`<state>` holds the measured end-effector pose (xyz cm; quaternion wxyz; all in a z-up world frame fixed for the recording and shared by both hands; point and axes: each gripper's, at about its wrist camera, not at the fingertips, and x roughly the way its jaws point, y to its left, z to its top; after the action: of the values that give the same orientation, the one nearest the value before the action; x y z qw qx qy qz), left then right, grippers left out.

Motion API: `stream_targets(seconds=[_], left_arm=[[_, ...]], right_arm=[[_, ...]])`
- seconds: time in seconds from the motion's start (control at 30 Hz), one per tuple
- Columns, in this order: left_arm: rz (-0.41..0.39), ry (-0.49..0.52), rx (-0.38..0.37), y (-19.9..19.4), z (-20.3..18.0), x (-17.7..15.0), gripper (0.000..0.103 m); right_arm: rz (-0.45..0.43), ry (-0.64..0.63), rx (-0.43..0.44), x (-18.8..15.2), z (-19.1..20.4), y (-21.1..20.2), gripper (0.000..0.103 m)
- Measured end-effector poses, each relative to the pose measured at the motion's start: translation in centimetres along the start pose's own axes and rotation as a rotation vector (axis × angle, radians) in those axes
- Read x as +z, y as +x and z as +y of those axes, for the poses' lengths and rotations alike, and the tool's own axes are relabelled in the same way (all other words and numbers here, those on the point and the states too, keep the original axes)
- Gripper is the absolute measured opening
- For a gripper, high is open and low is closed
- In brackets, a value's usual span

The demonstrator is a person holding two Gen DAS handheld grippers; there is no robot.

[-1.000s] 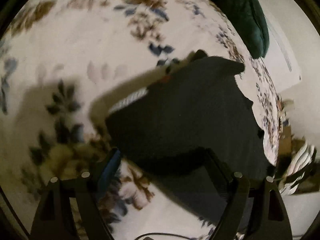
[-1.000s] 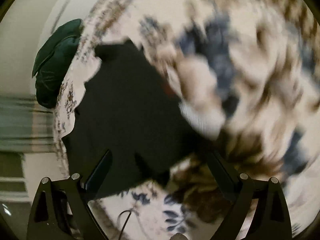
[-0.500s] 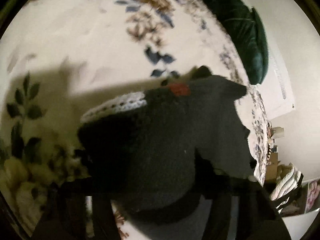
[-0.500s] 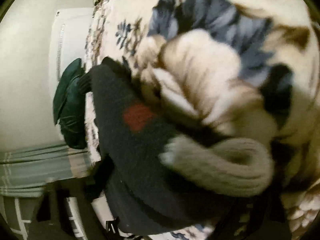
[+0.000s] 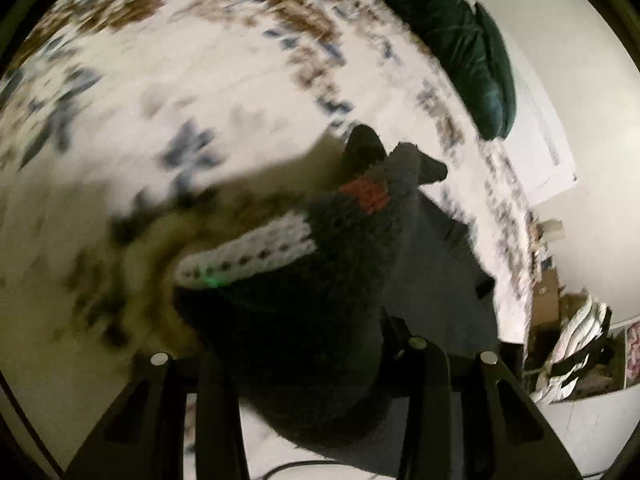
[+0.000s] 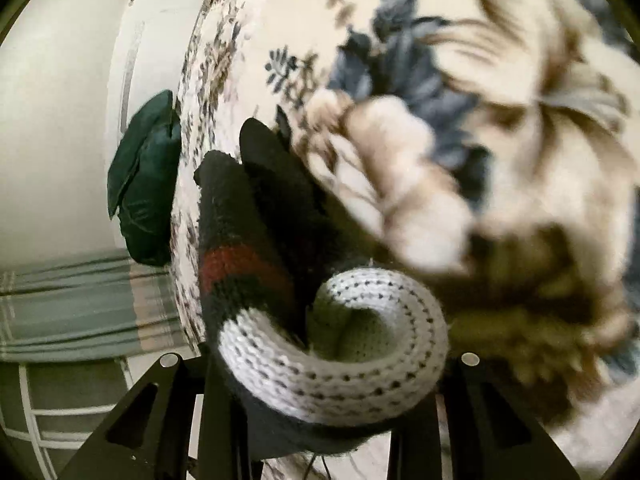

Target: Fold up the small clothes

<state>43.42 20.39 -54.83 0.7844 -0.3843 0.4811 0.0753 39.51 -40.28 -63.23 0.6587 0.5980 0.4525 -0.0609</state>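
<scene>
Left-wrist and right-wrist views, largest element first. A floral bedspread, cream with blue and brown blooms, fills the upper left and centre of the left-wrist frame and most of the right half of the right-wrist frame; it is blurred in both.

A dark green cushion lies at the upper right of the left-wrist frame, at the bedspread's far edge against a pale wall; in the right-wrist view it sits at the middle left.

The task's thing, a dark knitted garment with a white ribbed cuff and a small red patch, occupies the lower centre of the left-wrist frame, raised off the bedspread, with more dark cloth trailing toward the lower right. In the right-wrist view the same garment runs from the middle left down to the bottom centre, its cuff curled into an open ring and its red band just above.

The left gripper, bottom centre, has the dark knit bunched between its two black fingers, its jaws closing and grasping the cloth. The right gripper, bottom centre, has the cuff end between its fingers, its jaws likewise closing and grasping it.

A heap of striped fabric stands at the lower right edge of the left-wrist frame.
</scene>
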Motion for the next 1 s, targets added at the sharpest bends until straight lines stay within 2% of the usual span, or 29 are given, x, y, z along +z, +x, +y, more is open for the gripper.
stream_targets(seconds=[0.03,0.1,0.17,0.2,0.3,0.43,0.57,0.63,0.7,0.87,0.93,1.0], left_arm=[[0.036,-0.014,0.001,0.4,1.4,-0.6,0.04],[0.092,-0.066,-0.01,1.0,3.1,-1.3,0.053],[0.142,-0.091,-0.037,1.3,4.1,-1.6,0.055],[0.15,-0.072,-0.031,1.0,3.8,-1.7,0.058],[0.18,0.088,0.038,-0.7,1.2,-1.5,0.061],[0.198,0.259,0.139,-3.2,-2.1,-1.2,0.063],[0.2,0.308,0.172,-4.0,-4.3,0.1,0.063],[0.211,0.307,0.2,-3.8,-5.1,0.9,0.063],[0.241,0.296,0.216,-4.1,-5.6,0.7,0.063],[0.3,0.293,0.241,-6.8,-5.3,-1.8,0.063],[0.293,0.309,0.244,-7.0,-5.7,-1.7,0.063],[0.255,0.363,0.241,-5.8,-7.3,-0.3,0.063]], right_arm=[[0.019,-0.002,-0.019,-0.6,-1.0,-0.6,0.031],[0.051,0.001,-0.054,-1.4,-2.8,-0.8,0.035],[0.086,-0.009,-0.142,-1.7,-4.7,-0.6,0.053],[0.105,-0.017,-0.196,-1.8,-5.3,-0.6,0.067],[0.116,-0.075,-0.241,-2.7,-4.9,-1.6,0.075],[0.038,-0.25,-0.385,-4.0,-1.1,-5.0,0.076],[-0.032,-0.466,-0.457,-3.8,4.7,-6.5,0.076],[-0.042,-0.553,-0.47,-2.7,7.5,-5.1,0.076],[-0.047,-0.598,-0.47,-0.9,11.0,-1.7,0.076],[-0.007,-0.684,-0.47,2.7,16.3,5.7,0.076],[-0.002,-0.724,-0.512,3.6,17.6,8.4,0.076],[0.013,-0.761,-0.569,4.6,18.0,10.5,0.076]])
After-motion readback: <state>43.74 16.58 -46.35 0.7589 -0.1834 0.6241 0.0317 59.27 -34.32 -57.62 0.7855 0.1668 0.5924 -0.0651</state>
